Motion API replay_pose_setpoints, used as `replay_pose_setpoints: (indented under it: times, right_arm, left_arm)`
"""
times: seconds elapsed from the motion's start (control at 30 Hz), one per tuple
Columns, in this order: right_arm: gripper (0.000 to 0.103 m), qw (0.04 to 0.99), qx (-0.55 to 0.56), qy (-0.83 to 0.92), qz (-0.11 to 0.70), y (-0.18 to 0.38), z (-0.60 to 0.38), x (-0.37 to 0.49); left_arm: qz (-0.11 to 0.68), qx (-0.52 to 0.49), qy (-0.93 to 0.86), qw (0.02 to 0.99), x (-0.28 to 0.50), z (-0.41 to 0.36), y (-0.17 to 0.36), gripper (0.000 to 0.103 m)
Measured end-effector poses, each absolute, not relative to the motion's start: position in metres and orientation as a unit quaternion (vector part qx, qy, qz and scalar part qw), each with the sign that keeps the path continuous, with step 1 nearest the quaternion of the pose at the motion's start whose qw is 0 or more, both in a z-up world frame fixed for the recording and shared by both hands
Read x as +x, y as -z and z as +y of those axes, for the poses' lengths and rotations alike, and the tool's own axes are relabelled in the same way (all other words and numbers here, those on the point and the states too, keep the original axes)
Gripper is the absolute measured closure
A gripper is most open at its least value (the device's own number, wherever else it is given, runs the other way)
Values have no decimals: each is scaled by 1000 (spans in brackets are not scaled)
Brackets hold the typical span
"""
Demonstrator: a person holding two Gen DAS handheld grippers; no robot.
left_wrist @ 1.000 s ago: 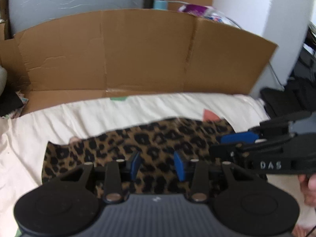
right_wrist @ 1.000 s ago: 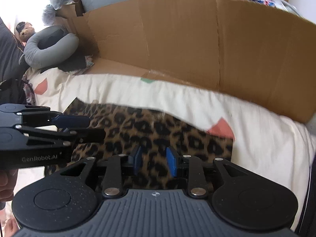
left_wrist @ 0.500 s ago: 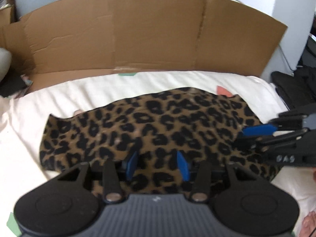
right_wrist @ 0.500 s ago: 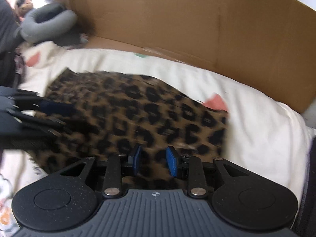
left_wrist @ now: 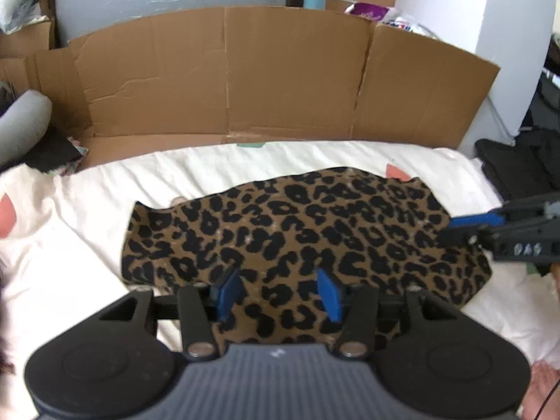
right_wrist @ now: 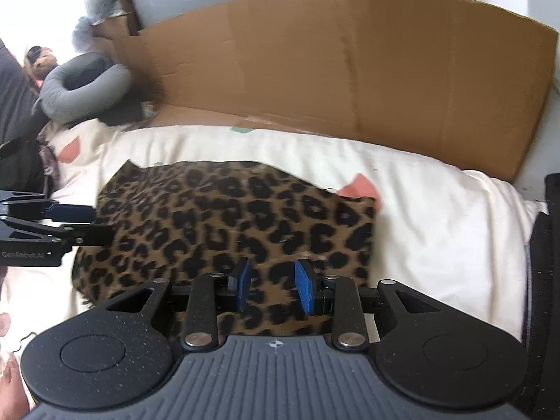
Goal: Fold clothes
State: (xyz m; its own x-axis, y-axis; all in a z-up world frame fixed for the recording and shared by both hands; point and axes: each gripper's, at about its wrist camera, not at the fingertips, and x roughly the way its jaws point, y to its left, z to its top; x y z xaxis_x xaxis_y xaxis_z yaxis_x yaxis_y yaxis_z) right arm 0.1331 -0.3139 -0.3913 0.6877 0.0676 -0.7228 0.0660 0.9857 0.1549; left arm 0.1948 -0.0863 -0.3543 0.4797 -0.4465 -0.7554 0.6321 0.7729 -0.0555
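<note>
Leopard-print garment (left_wrist: 308, 238) lies spread flat on a cream bedsheet (left_wrist: 245, 164), seen from the left wrist camera, with a flattened cardboard sheet (left_wrist: 280, 77) standing behind it. The left gripper (left_wrist: 278, 292) hovers over the garment's near edge; its jaws have just been opening, blue pads parted, cloth showing between them but not pinched. The right gripper (left_wrist: 462, 229) enters from the right edge over the garment's right end. White letters on its side read roughly "DAS", partly blurred. Risk, as I judge it: the left jaws may pinch sheet along with the cloth.

Right wrist view: the same garment (right_wrist: 238, 224) fills the middle. The right gripper (right_wrist: 273, 288) sits over the near edge, jaws partly apart, no fabric visibly pinched. The left gripper (right_wrist: 92, 225) reaches in from the left, marked "GenRobot.AI". A grey neck pillow (right_wrist: 80, 87) lies far left. If the two grips are uneven, the fold could skew.
</note>
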Motion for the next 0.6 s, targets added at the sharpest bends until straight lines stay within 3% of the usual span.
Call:
replay_pose_setpoints:
  times: [0.6]
  right_arm:
    - [69, 904, 35, -47, 423, 417, -272, 125]
  left_arm:
    - [400, 149, 380, 820, 148, -121, 389, 56]
